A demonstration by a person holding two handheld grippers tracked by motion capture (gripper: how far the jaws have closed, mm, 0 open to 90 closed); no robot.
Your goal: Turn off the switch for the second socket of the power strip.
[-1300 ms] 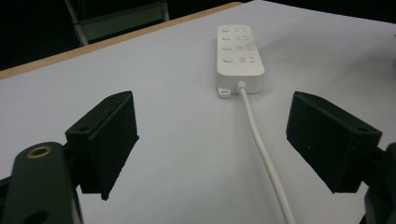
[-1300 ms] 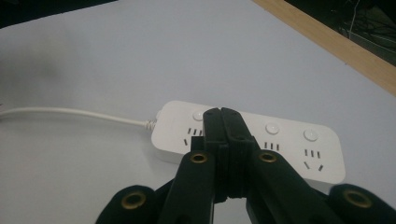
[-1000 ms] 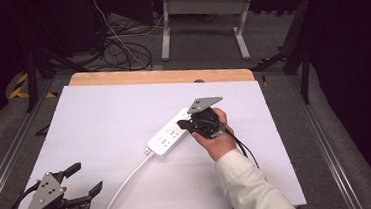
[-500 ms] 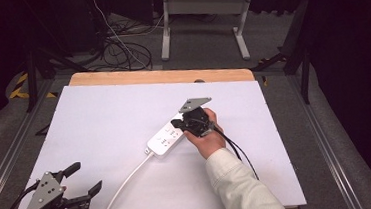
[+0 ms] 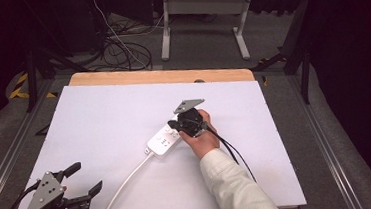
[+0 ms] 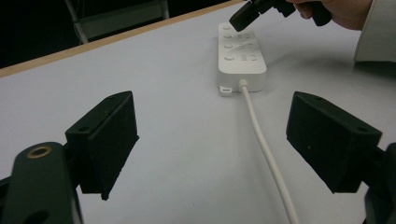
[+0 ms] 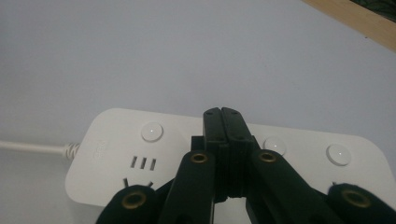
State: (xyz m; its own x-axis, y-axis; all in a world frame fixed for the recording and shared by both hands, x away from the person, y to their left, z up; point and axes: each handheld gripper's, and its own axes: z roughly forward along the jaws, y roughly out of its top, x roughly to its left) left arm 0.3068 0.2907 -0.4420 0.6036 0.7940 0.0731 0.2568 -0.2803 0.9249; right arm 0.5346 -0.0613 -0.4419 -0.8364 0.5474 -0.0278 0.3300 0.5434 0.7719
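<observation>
Over the power strip (image 5: 165, 139), right tool (image 5: 174, 124) lower, seemingly touching.

High view: fixed above the near edge, looking forward and down over the whole white table top (image 5: 99, 121) to the dark floor beyond. Left gripper view: low at the near left corner, facing far-right across the surface toward the white plastic power strip (image 6: 240, 49) in mid-distance. Right gripper view: close above that same strip (image 7: 116, 154), looking down. All three views share it.
</observation>
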